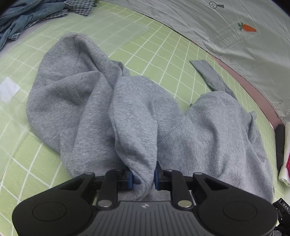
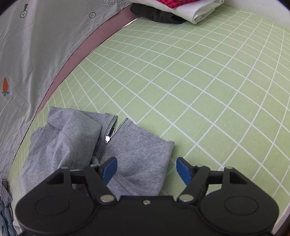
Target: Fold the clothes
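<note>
The left gripper [image 1: 143, 177] has its blue fingers [image 1: 129, 179] pinched onto a bunched fold of the grey zip hoodie [image 1: 94, 101], the cloth squeezed into the narrow gap between the pads. From that grip the hoodie runs straight ahead and spreads crumpled over the green checked bed sheet [image 1: 163, 58], its hood ballooning to the far left and a loose strip of grey fabric trailing off to the far right.

The right gripper [image 2: 146, 169] has its fingers [image 2: 184, 170] spread wide and holds nothing. It sits low over the garment's zipped front edge: the left pad rests over grey cloth beside the zipper [image 2: 108, 138], while the right pad hangs over bare sheet, so the hem edge lies between them. Most of the hoodie lies ahead and to the left of this gripper; open sheet stretches to the right.

The hoodie is far from folded. The next move likely turns on the right fingers closing on that edge, so both hands can draw the garment flat.

Beyond lie a carrot-print cloth [image 1: 244, 36], a pile of blue and plaid clothes [image 1: 32, 16] and some folded items [image 2: 181, 10].
</note>
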Tool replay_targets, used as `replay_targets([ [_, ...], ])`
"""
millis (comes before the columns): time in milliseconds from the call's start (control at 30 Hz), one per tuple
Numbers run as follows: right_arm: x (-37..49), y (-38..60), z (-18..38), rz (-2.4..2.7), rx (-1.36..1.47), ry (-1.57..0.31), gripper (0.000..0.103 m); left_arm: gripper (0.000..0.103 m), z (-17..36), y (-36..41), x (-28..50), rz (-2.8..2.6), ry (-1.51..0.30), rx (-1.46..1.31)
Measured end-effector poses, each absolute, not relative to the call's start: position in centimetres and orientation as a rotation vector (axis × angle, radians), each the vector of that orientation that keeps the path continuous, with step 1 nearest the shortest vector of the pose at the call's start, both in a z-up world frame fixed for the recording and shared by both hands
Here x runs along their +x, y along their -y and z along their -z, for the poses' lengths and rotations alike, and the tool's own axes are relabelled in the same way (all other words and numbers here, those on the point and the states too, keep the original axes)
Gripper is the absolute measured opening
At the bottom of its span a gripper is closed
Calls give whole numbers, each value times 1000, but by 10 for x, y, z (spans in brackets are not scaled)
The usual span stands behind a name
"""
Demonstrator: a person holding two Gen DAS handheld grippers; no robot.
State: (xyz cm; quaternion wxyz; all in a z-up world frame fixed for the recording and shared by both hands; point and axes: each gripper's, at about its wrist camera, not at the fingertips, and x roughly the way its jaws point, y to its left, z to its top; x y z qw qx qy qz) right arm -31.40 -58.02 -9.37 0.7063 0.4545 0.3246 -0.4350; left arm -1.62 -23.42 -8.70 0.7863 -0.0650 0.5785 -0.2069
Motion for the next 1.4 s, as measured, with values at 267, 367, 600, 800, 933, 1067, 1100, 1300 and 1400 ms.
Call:
replay_targets([
  [267,-291,624,102,956,992,-722,75,18,87,327,22,506,-1218,-25],
  [367,-272,642,103,949,966,-716,75,18,89,372,40,580,-1204,8],
  [600,-256,683,98,1057,900,-693,78,28,83,413,62,631,-1141,69],
  [800,-261,695,66,1094,771,-588,79,67,68,403,66,587,-1097,76],
  [933,-238,711,77,989,765,-608,80,71,63,384,63,552,-1087,68],
  [1067,-210,714,93,901,749,-671,47,71,58,363,52,506,-1078,66],
  [1100,-207,711,94,863,751,-672,22,71,55,357,47,495,-1073,63],
  [1300,-208,660,55,710,629,-600,11,71,38,319,12,468,-1047,17],
  [1400,-210,624,38,590,612,-565,10,71,34,301,-10,472,-1046,12],
])
